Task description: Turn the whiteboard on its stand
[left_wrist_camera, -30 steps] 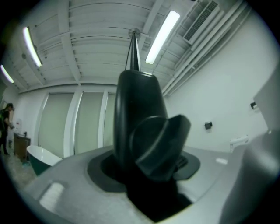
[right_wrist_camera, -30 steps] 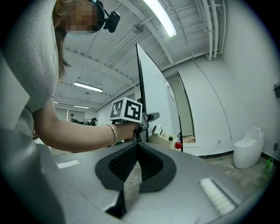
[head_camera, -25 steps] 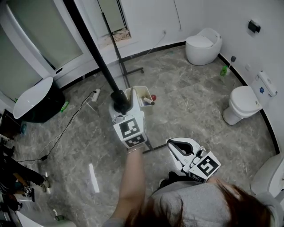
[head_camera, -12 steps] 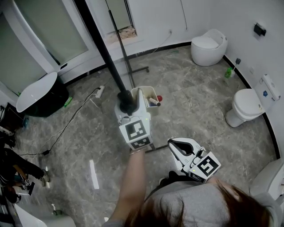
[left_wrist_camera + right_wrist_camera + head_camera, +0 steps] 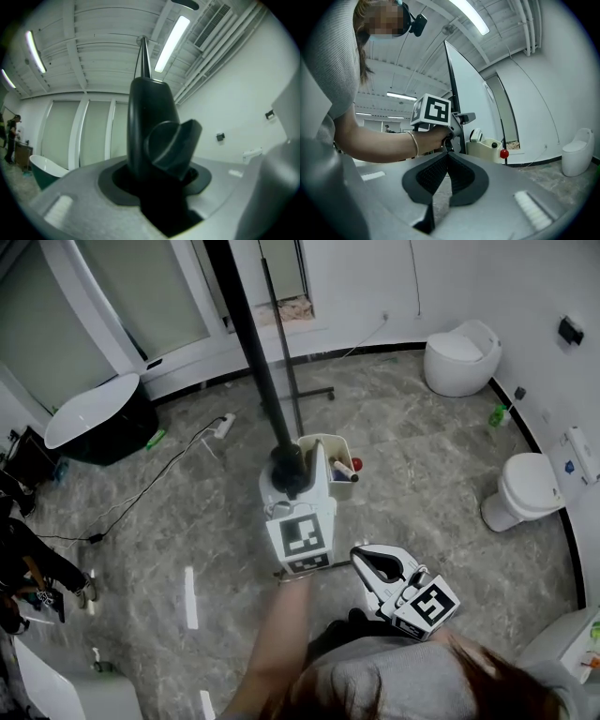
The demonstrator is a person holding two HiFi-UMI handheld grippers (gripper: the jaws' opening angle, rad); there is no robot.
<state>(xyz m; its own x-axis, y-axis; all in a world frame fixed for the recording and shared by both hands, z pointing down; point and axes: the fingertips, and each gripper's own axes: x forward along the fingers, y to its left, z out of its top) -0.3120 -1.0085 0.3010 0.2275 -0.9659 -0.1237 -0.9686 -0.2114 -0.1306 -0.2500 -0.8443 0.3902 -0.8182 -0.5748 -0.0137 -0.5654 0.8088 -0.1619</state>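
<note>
Seen edge-on from above in the head view, the whiteboard (image 5: 249,326) is a long black bar on a wheeled stand (image 5: 302,390). In the right gripper view its white face (image 5: 471,105) stands upright. My left gripper (image 5: 290,476) is shut on the black locking knob (image 5: 165,143) at the board's side, and the knob fills the gap between the jaws. A cream tray (image 5: 322,442) with markers hangs beside it. My right gripper (image 5: 364,557) hovers lower right, near the person's body, its jaws shut with nothing between them; its pads (image 5: 440,171) meet.
Two white toilets (image 5: 459,354) (image 5: 523,489) stand along the right wall. A dark bathtub (image 5: 101,420) sits at the left, with a power strip (image 5: 223,426) and cable on the marble floor. A green bottle (image 5: 499,414) stands by the wall. A person's legs (image 5: 28,568) show at the far left.
The head view has swung, so the board, knob and left gripper sit further right and lower in the picture. The grip on the knob is unchanged. The right gripper has barely moved.
</note>
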